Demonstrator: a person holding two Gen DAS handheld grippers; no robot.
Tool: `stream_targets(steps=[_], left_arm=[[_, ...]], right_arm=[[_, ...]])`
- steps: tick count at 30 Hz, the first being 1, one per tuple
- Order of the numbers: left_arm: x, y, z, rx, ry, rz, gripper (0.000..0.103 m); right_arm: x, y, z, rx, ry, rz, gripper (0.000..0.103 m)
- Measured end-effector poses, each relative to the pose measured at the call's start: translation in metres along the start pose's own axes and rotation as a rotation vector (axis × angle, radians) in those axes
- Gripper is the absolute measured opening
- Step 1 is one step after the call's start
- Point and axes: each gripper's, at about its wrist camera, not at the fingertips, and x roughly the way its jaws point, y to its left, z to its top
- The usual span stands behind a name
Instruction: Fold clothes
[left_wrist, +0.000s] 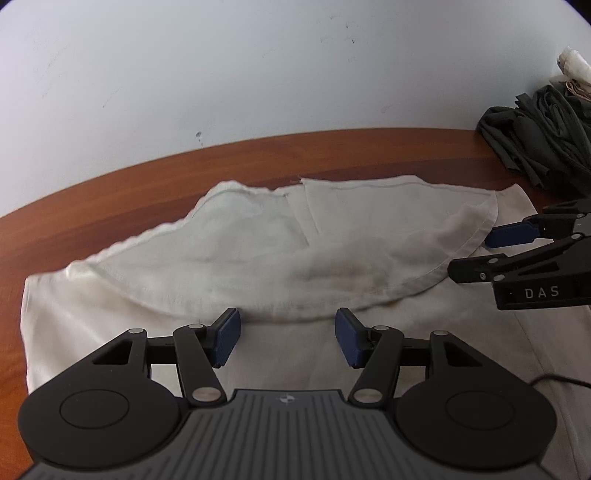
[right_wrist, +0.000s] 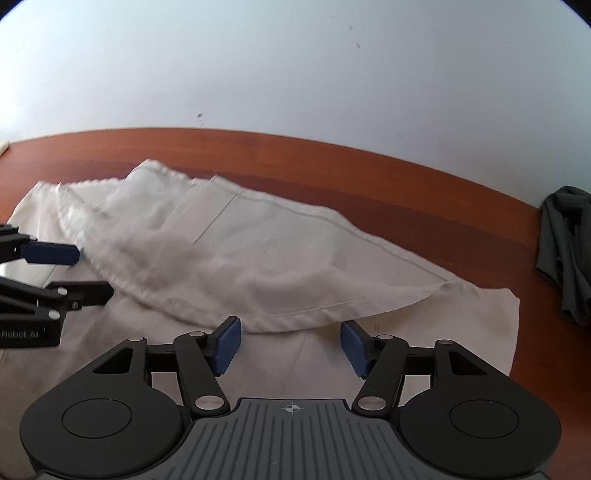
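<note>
A cream-white garment (left_wrist: 295, 240) (right_wrist: 277, 258) lies spread on the wooden table (left_wrist: 147, 177) (right_wrist: 369, 173). Its far part is folded back over the near layer, with a curved hem facing me. My left gripper (left_wrist: 288, 334) hovers just short of that hem, jaws open with nothing between the blue pads. My right gripper (right_wrist: 291, 345) stands the same way at the hem further right, open and empty. Each one shows in the other's view, the right gripper (left_wrist: 472, 254) beside the flap's right end and the left gripper (right_wrist: 94, 273) by its left end.
A heap of dark grey clothes (left_wrist: 546, 140) (right_wrist: 565, 251) sits at the table's far right, with a crumpled white item (left_wrist: 574, 64) behind it. A thin black cable (left_wrist: 561, 378) crosses the garment at near right. A pale wall rises behind the table's far edge.
</note>
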Motion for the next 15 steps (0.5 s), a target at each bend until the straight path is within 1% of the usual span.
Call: stream_targets(steps=[7, 15], left_arm=[[0.025, 0.007, 0.024, -0.035, -0.026, 0.035, 0.065], [0.053, 0.020, 0.052, -0.090, -0.047, 0.076, 0.065]], right_arm=[[0.024, -0.011, 0.020, 0.033, -0.039, -0.022, 0.063], [0.046, -0.024, 0.044, 0.051, -0.063, -0.036, 0.064]])
